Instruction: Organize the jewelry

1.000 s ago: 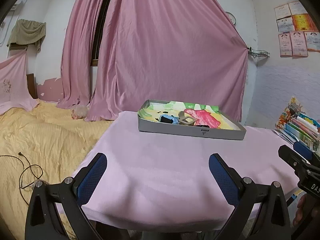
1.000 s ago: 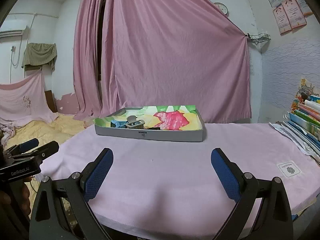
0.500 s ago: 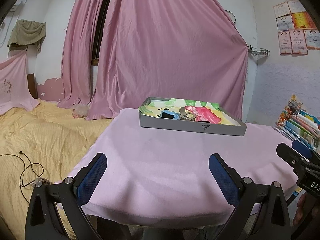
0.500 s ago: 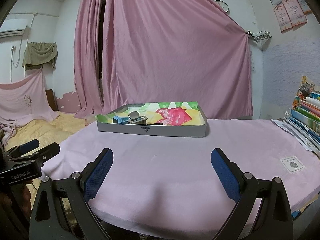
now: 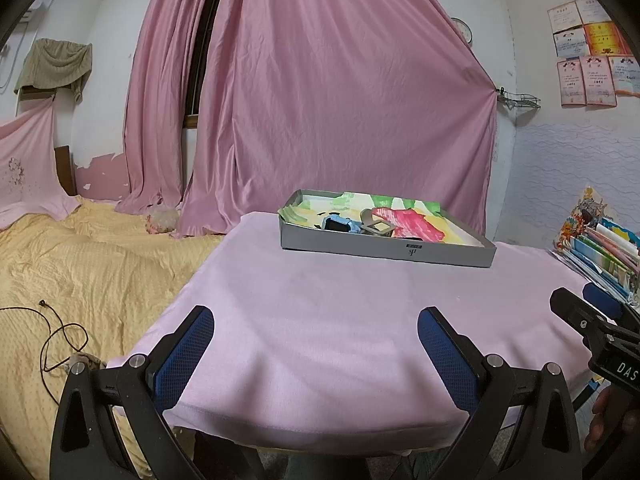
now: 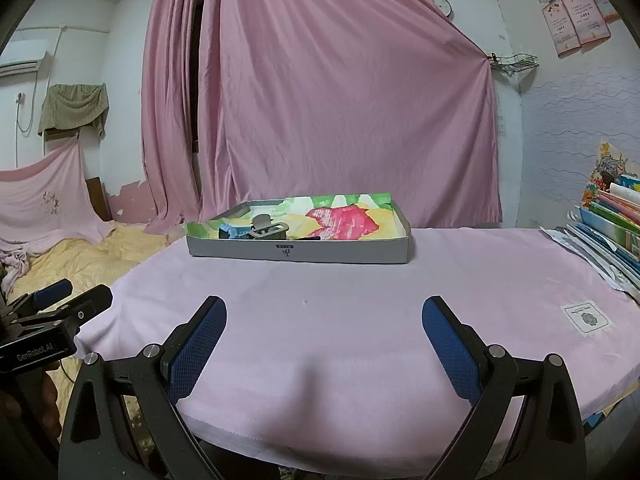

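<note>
The little blue watch [image 5: 339,224] and grey buckle piece [image 5: 374,227] are lying in the grey tray [image 5: 384,249] across the pink table [image 5: 320,312], probably light and bendy, best pinched by the strap, while the left gripper [image 5: 316,340] and right gripper [image 6: 324,330] are hanging wide open, holding nothing.

Readable lettering sits only on the 2 grippers

From where I stand, the body of the left gripper [image 6: 48,320], seen at the edge of the right wrist view, carries "GenRobot.AI" in pale letters. The right gripper [image 5: 600,320], at the edge of the left wrist view, shows "DAS" before the frame cuts it off. The grey tray [image 6: 298,252] has a small dark mark on its front wall, too small to read, and the wall certificates [image 5: 588,60] are illegible.
</note>
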### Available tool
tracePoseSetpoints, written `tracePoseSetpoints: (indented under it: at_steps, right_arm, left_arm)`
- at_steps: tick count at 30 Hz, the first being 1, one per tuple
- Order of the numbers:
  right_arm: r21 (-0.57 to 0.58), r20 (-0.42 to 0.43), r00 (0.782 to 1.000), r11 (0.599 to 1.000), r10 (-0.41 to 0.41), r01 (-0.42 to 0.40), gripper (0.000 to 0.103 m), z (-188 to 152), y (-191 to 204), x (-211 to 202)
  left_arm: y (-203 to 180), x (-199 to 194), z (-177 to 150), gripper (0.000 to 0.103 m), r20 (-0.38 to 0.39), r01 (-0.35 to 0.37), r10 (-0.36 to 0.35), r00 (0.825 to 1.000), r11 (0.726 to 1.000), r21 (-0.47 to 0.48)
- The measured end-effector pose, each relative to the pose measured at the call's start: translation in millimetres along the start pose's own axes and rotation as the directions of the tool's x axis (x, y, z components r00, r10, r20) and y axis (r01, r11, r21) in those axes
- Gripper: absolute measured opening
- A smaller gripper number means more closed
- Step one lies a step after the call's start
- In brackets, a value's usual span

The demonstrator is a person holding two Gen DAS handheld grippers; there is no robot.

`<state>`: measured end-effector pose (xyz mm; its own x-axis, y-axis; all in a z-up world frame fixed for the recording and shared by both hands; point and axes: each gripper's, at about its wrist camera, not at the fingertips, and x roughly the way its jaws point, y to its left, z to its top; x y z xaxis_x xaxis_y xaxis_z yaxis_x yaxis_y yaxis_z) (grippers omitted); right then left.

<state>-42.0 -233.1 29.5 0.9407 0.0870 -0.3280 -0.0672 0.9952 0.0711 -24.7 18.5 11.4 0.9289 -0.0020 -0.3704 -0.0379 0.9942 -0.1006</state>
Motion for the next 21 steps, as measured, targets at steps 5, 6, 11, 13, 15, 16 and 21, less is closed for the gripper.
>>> tracePoseSetpoints:
  at_steps: [5, 6, 11, 13, 15, 16, 21]
  right_arm:
    - [-0.001, -0.001, 1.0, 1.0, 0.0, 0.0, 0.096, -0.6, 0.8, 0.0]
    - [-0.001, -0.002, 1.0, 1.0, -0.001, 0.001, 0.096, -0.8, 0.7, 0.1]
    - [0.0, -0.003, 1.0, 1.0, -0.001, 0.001, 0.096, -1.1, 0.8, -0.4]
    - [0.0, -0.003, 1.0, 1.0, 0.0, 0.0, 0.096, -1.1, 0.8, -0.3]
    - [0.0, -0.003, 1.0, 1.0, 0.0, 0.0, 0.096, -1.4, 0.8, -0.3]
    - [0.0, -0.003, 1.0, 1.0, 0.0, 0.0, 0.096, -1.4, 0.8, -0.2]
    - [0.0, -0.003, 1.0, 1.0, -0.001, 0.001, 0.096, -1.0, 0.7, -0.3]
  left_arm:
    - [0.3, 0.4, -0.7, 0.102, -0.001, -0.001, 0.001, 1.0, 1.0, 0.0]
    - [0.4, 0.4, -0.9, 0.102, -0.001, 0.0, 0.0, 1.0, 1.0, 0.0]
    - [0.1, 0.3, -0.4, 0.102, -0.001, 0.001, -0.001, 1.0, 1.0, 0.0]
    - [0.1, 0.4, -0.4, 0.102, -0.002, -0.001, 0.001, 1.0, 1.0, 0.001]
    - [0.5, 0.4, -0.9, 0.102, -0.002, 0.001, -0.001, 1.0, 1.0, 0.0]
    - [0.6, 0.8, -1.5, 0.102, -0.001, 0.0, 0.0, 1.0, 1.0, 0.0]
    - [0.8, 0.5, -1.6, 0.102, -0.002, 0.001, -0.001, 1.0, 1.0, 0.0]
